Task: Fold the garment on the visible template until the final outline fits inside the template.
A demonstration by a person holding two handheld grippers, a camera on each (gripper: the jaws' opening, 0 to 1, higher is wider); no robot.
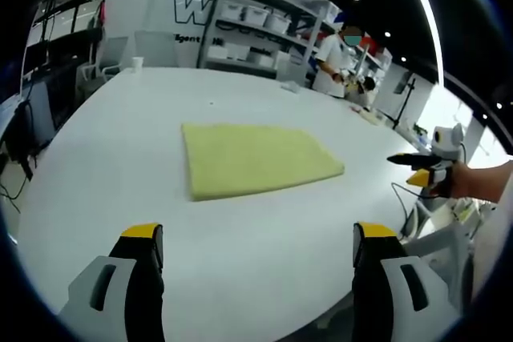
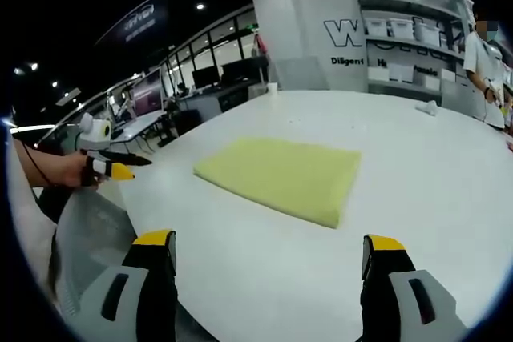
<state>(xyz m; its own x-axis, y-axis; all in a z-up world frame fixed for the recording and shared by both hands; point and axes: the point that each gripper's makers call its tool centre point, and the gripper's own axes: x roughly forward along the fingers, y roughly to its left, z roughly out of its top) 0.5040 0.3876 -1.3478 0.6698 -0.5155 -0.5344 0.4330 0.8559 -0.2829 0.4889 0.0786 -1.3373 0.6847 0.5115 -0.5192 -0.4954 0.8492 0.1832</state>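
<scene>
Left gripper view: the left gripper (image 1: 256, 246) is held above the near edge of the white table (image 1: 120, 134), its two yellow-tipped jaws set wide apart with nothing between them. The yellow garment (image 1: 256, 159) lies flat on the table ahead of the jaws, folded into a neat rectangle, well apart from both tips. No template outline can be made out around it. To the right of this gripper, off the table edge, the right gripper (image 1: 418, 167) is held in a hand (image 1: 481, 182); its jaw state cannot be judged from here. A person in a white top (image 1: 333, 62) stands at the far side by grey shelving (image 1: 256, 26). Right gripper view: the right gripper (image 2: 268, 250) has its jaws equally wide apart and empty, above the table's near rim (image 2: 240, 278). The garment (image 2: 284, 174) lies ahead, untouched. The left gripper (image 2: 120, 164) shows to the left, beyond the table edge.
</scene>
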